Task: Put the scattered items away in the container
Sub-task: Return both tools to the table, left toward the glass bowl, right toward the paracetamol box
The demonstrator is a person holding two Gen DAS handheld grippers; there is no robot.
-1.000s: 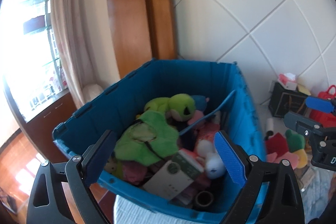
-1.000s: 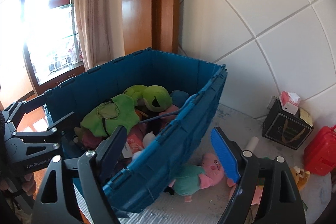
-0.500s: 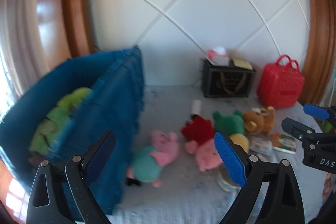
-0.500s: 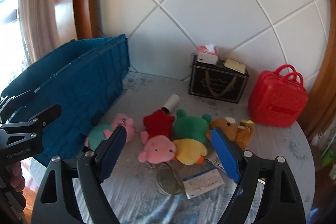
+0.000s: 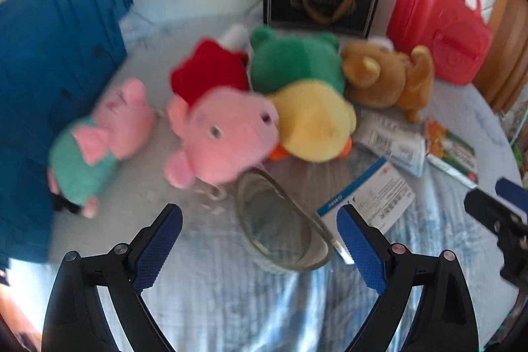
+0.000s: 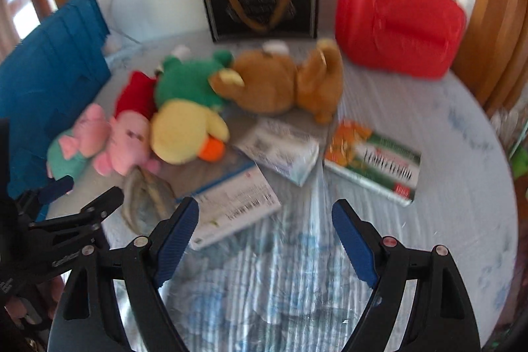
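Left tongs (image 5: 259,220): apart, empty, over a metal strainer (image 5: 280,233).
Right tongs (image 6: 265,215): apart, empty.
Plush toys (image 5: 227,134): clustered on the desk (image 5: 231,302).
Blue container (image 5: 43,81): at left, touching the pink-and-teal plush (image 5: 95,147).

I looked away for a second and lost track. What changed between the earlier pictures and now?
Both grippers swung away from above the blue plastic crate and down toward the scattered toys. The left gripper now hangs over the round glass dish, the right gripper near the white paper card. Both stayed open and empty; nothing on the table moved.
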